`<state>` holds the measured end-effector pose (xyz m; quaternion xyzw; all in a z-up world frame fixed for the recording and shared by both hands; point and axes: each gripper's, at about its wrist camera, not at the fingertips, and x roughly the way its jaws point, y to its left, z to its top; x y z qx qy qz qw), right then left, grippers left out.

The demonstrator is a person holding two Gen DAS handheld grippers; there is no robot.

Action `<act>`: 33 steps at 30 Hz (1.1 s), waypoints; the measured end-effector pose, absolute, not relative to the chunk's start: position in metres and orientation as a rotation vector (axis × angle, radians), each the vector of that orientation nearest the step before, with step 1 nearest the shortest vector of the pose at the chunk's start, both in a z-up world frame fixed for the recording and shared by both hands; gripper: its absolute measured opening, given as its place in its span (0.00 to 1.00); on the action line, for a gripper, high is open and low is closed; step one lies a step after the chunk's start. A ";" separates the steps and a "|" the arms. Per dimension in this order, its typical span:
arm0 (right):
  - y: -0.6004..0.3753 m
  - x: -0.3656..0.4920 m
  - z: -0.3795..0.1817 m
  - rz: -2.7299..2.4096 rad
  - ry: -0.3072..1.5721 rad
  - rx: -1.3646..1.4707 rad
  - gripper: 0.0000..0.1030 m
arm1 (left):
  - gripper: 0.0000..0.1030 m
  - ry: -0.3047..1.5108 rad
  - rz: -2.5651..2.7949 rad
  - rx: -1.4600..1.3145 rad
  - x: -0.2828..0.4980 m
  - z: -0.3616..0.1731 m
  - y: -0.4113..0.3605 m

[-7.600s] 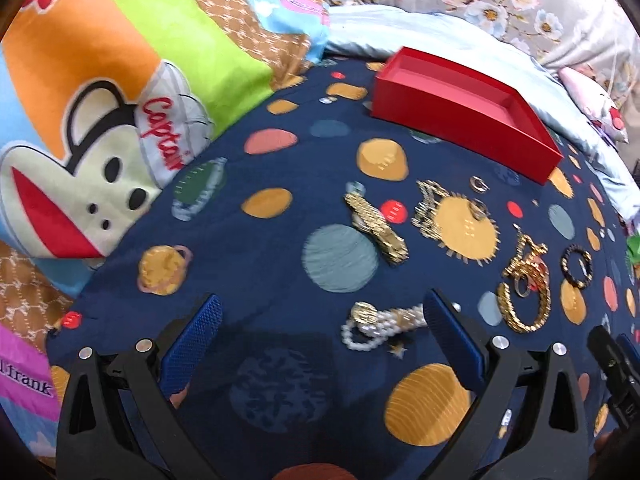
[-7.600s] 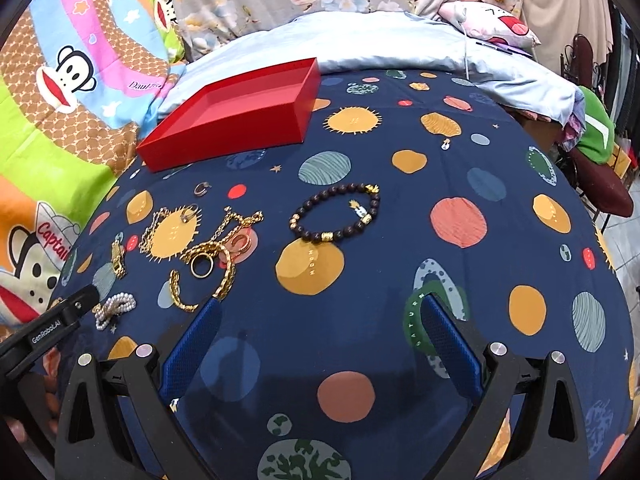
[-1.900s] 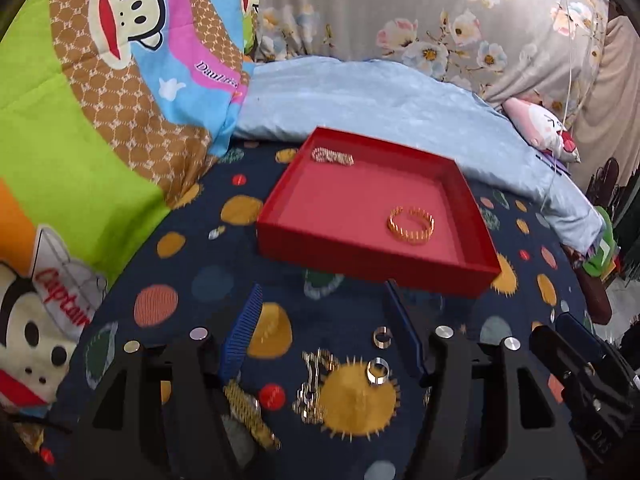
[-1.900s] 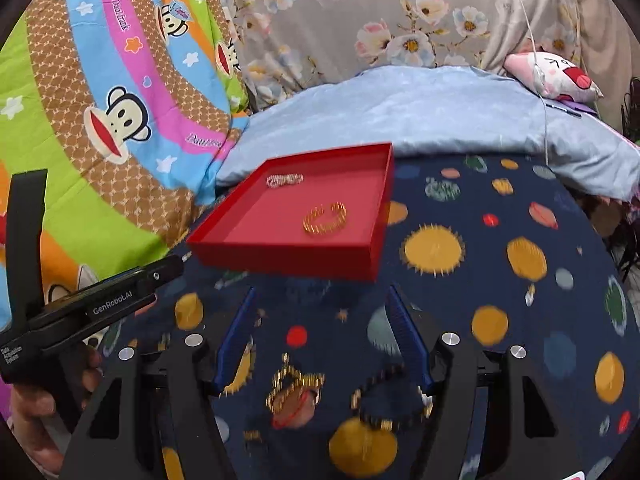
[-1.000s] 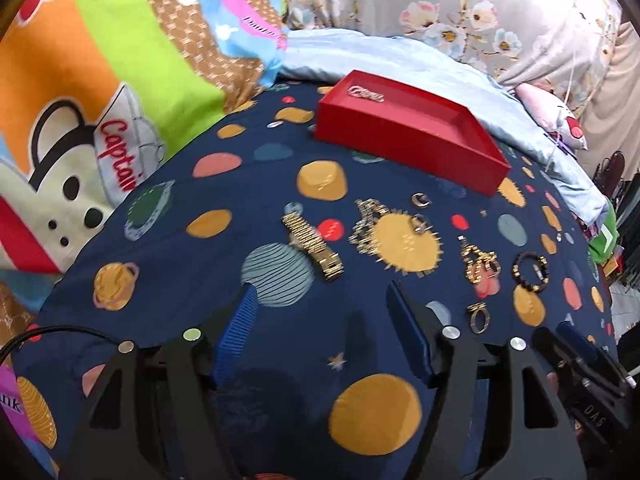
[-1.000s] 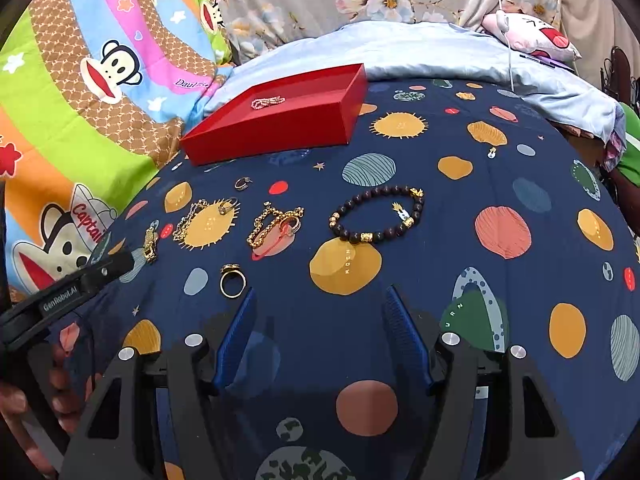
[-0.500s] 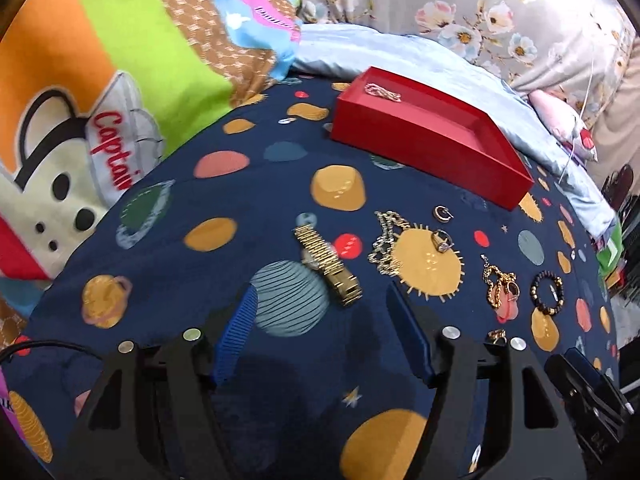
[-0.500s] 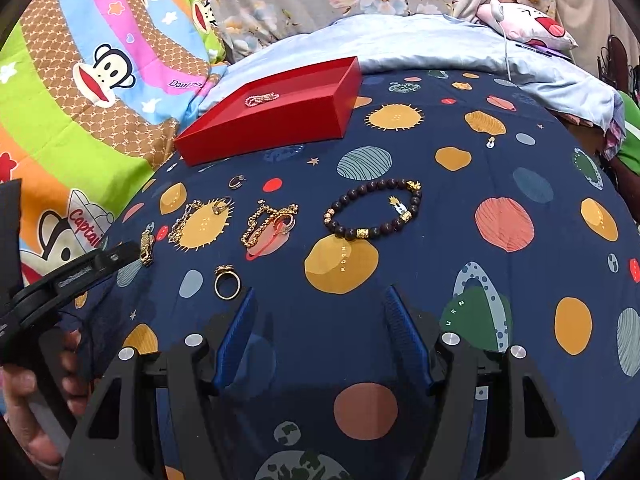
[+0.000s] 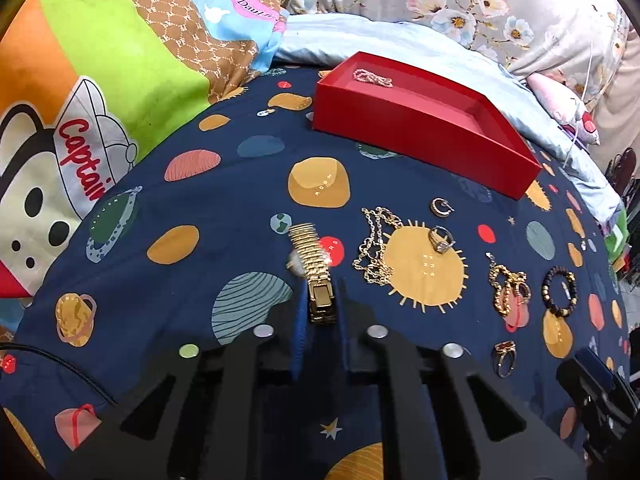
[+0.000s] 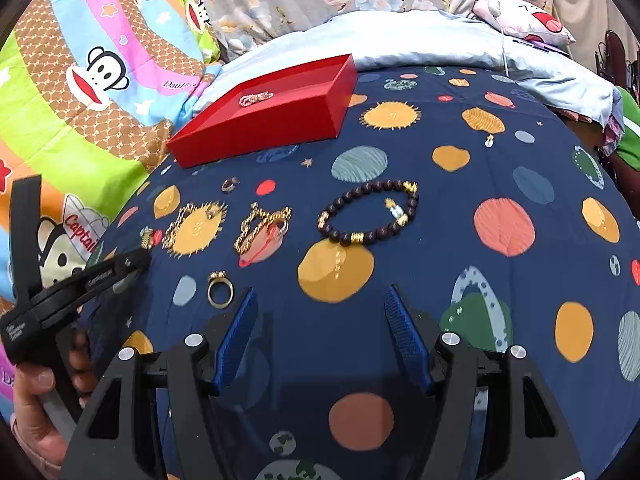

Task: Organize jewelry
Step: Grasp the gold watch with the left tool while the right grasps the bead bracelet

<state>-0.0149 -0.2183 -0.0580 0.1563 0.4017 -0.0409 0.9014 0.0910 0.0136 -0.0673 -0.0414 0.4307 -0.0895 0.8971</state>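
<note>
**Left gripper closed on a gold watch band; right gripper open above the bed**

The cartoon monkey blanket (image 9: 80, 92) beside the bed read "Captain" in red letters, and a pink stripe showed part of a name, "Daul…". Some of the orange planets printed on the navy bedspread (image 9: 208, 200) carried tiny lettering, too small to read. The black arm of the left gripper, seen from the right wrist camera, bore white print that was blurred.

Half a second earlier the left gripper (image 9: 320, 312) had hung with its fingers spread wide above the gold watch band (image 9: 314, 264). Now its fingers were drawn in tight against the near end of that band, which lay stretched away from the gripper on the bedspread.

The right gripper (image 10: 324, 332) stood wide open as before, holding nothing, with a gold ring (image 10: 220, 292) just off its left finger and a dark bead bracelet (image 10: 368, 216) farther ahead.

The red tray (image 9: 424, 120) sat at the far side of the bedspread with a pearl bracelet (image 9: 372, 77) lying in its back corner. Gold chains (image 9: 376, 248) and small rings (image 9: 440, 236) lay loose between the tray and the grippers.
</note>
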 end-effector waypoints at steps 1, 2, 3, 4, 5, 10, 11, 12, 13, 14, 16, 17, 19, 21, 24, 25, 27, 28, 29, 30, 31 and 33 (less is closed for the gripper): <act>-0.220 -0.012 -0.057 -0.093 0.827 0.321 0.63 | 0.11 0.894 -0.190 -0.090 0.091 -0.067 0.014; -0.222 -0.008 -0.056 -0.100 0.825 0.318 0.63 | 0.11 0.893 -0.194 -0.094 0.090 -0.065 0.015; -0.224 -0.005 -0.055 -0.105 0.824 0.317 0.63 | 0.11 0.891 -0.198 -0.097 0.089 -0.063 0.016; -0.225 -0.002 -0.054 -0.111 0.824 0.317 0.63 | 0.11 0.889 -0.201 -0.100 0.089 -0.062 0.016; -0.228 0.003 -0.053 -0.118 0.821 0.321 0.63 | 0.11 0.887 -0.204 -0.104 0.088 -0.060 0.016; -0.239 0.015 -0.053 -0.147 0.813 0.339 0.63 | 0.11 0.888 -0.217 -0.126 0.086 -0.054 0.022; -0.244 0.018 -0.053 -0.159 0.812 0.346 0.63 | 0.11 0.890 -0.218 -0.126 0.086 -0.054 0.022; -0.248 0.019 -0.053 -0.170 0.810 0.355 0.63 | 0.11 0.892 -0.218 -0.127 0.086 -0.054 0.023; -0.251 0.019 -0.053 -0.180 0.809 0.362 0.62 | 0.11 0.894 -0.217 -0.129 0.086 -0.054 0.024; -0.256 0.021 -0.053 -0.189 0.811 0.369 0.59 | 0.11 0.895 -0.216 -0.131 0.085 -0.055 0.025; -0.261 0.024 -0.055 -0.207 0.822 0.367 0.54 | 0.11 0.900 -0.215 -0.132 0.086 -0.056 0.025; -0.263 0.026 -0.056 -0.210 0.829 0.367 0.49 | 0.11 0.902 -0.216 -0.132 0.086 -0.057 0.025; -0.267 0.030 -0.060 -0.212 0.847 0.374 0.43 | 0.11 0.907 -0.218 -0.133 0.086 -0.058 0.025; -0.268 0.033 -0.062 -0.218 0.856 0.374 0.37 | 0.11 0.908 -0.220 -0.133 0.086 -0.059 0.024; -0.268 0.035 -0.062 -0.230 0.858 0.349 0.31 | 0.11 0.909 -0.221 -0.130 0.086 -0.059 0.024; -0.268 0.037 -0.062 -0.237 0.860 0.339 0.27 | 0.11 0.910 -0.221 -0.131 0.086 -0.059 0.023; -0.268 0.038 -0.063 -0.249 0.864 0.324 0.20 | 0.11 0.913 -0.223 -0.131 0.086 -0.060 0.023; -0.269 0.039 -0.063 -0.254 0.866 0.321 0.15 | 0.11 0.914 -0.223 -0.132 0.086 -0.060 0.022; -0.270 0.039 -0.063 -0.256 0.867 0.321 0.12 | 0.11 0.915 -0.225 -0.131 0.086 -0.060 0.022; -0.271 0.039 -0.063 -0.258 0.866 0.324 0.11 | 0.11 0.915 -0.225 -0.131 0.086 -0.060 0.022; -0.273 0.039 -0.064 -0.258 0.865 0.332 0.09 | 0.11 0.916 -0.226 -0.131 0.087 -0.059 0.021; -0.275 0.039 -0.064 -0.256 0.861 0.344 0.08 | 0.11 0.921 -0.230 -0.135 0.087 -0.059 0.021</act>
